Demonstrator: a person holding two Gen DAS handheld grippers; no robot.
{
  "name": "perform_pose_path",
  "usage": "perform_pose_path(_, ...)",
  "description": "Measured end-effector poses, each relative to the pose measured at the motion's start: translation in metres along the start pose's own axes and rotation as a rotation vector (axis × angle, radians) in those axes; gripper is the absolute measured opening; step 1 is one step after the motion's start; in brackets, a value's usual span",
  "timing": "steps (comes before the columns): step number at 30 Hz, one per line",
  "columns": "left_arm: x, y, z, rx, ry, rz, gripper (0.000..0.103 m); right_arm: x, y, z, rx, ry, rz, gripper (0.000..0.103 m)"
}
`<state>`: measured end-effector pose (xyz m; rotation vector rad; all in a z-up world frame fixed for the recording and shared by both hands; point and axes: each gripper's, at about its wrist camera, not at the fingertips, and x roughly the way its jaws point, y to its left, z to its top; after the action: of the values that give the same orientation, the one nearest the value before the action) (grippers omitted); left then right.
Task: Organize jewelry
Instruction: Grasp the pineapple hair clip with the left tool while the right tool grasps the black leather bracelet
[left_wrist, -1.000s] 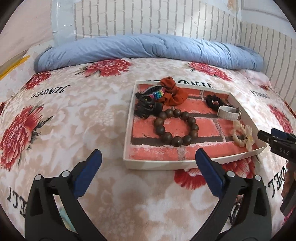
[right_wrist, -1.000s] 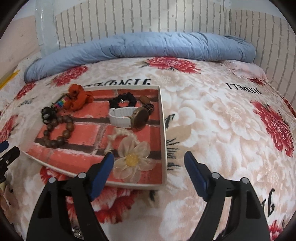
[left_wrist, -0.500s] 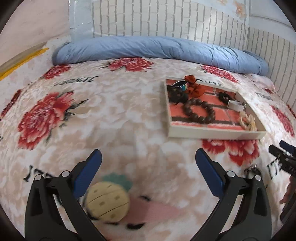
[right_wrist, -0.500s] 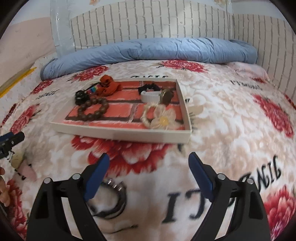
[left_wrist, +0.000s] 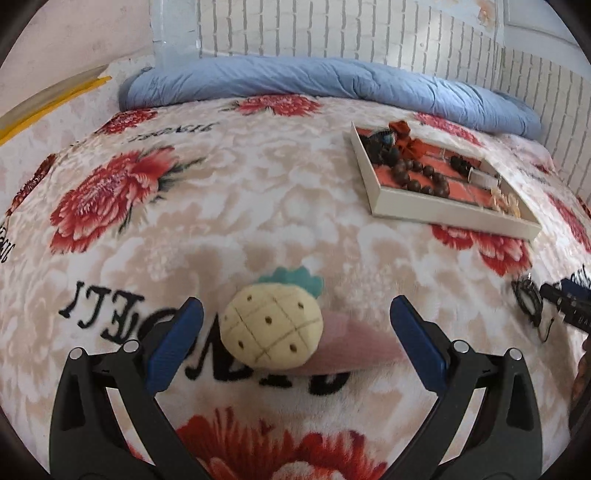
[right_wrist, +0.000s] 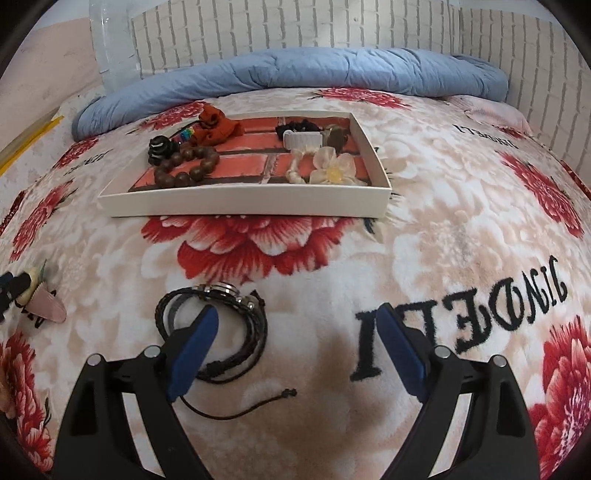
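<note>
A pink hair clip with a plush pineapple (left_wrist: 273, 326) lies on the bedspread between the fingers of my open left gripper (left_wrist: 295, 339); it also shows in the right wrist view (right_wrist: 44, 302). A black braided cord bracelet (right_wrist: 218, 328) lies on the spread under the left finger of my open right gripper (right_wrist: 295, 347). The white tray (right_wrist: 243, 199) with a brick-pattern floor holds a wooden bead bracelet (right_wrist: 188, 166), orange scrunchie (right_wrist: 218, 127), white watch (right_wrist: 303, 139) and flower hair tie (right_wrist: 332, 170). The tray shows far right in the left wrist view (left_wrist: 443, 216).
A rolled blue duvet (right_wrist: 295, 70) lies along the brick-pattern wall behind the tray. The floral bedspread (left_wrist: 184, 221) covers the whole bed. The right gripper's tip (left_wrist: 565, 306) shows at the right edge of the left wrist view, beside the black bracelet (left_wrist: 528, 302).
Both grippers have pulled back from the tray toward the near side of the bed. The pineapple clip now lies between the left fingers and the black bracelet has come under the right gripper.
</note>
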<state>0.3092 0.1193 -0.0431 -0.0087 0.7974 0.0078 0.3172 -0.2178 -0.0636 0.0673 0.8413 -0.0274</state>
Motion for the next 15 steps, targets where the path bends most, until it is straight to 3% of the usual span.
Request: perform_pose_path(15,0.008,0.001,-0.011,-0.001,0.004,0.0,0.098,0.01,0.011,-0.006,-0.052,0.03,-0.06,0.086)
